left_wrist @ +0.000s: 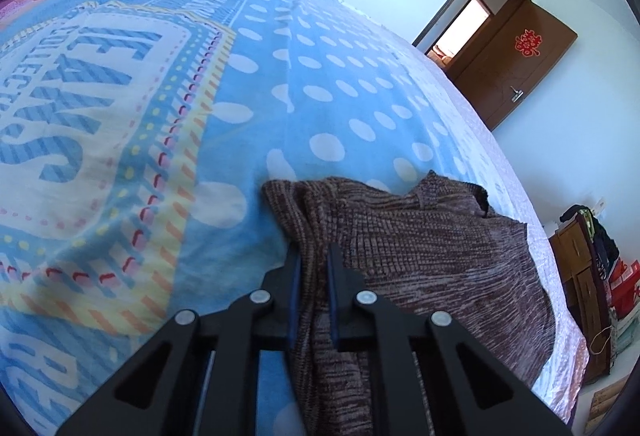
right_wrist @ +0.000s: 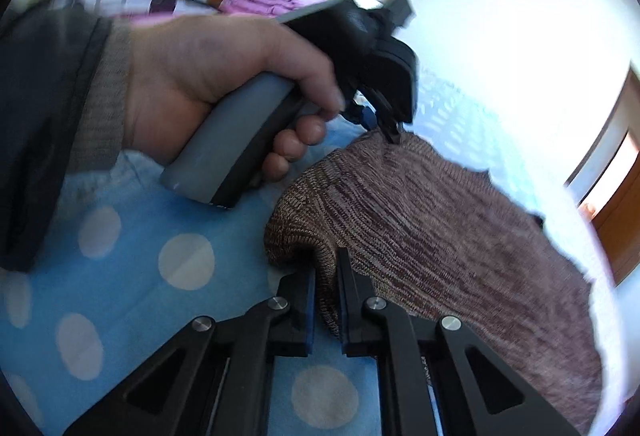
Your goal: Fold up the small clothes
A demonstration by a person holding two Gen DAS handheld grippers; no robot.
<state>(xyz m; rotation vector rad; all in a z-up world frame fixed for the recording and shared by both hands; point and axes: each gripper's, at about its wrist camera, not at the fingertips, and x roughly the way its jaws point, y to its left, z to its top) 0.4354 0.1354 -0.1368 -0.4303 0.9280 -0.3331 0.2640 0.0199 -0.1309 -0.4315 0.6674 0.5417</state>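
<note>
Brown knit garment (left_wrist: 420,256) on the bed (left_wrist: 160,115): my left tongs (left_wrist: 314,264) and right tongs (right_wrist: 326,276) each pinch its edge; thin bites may slip when I lift.

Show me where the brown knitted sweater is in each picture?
Left wrist view: the brown knitted sweater fills the lower right, its edge pinched in the left gripper.
Right wrist view: it runs from the centre to the right, an edge pinched in the right gripper.
Shared landmark: the blue bedspread with white dots, under the sweater in both views.
</note>
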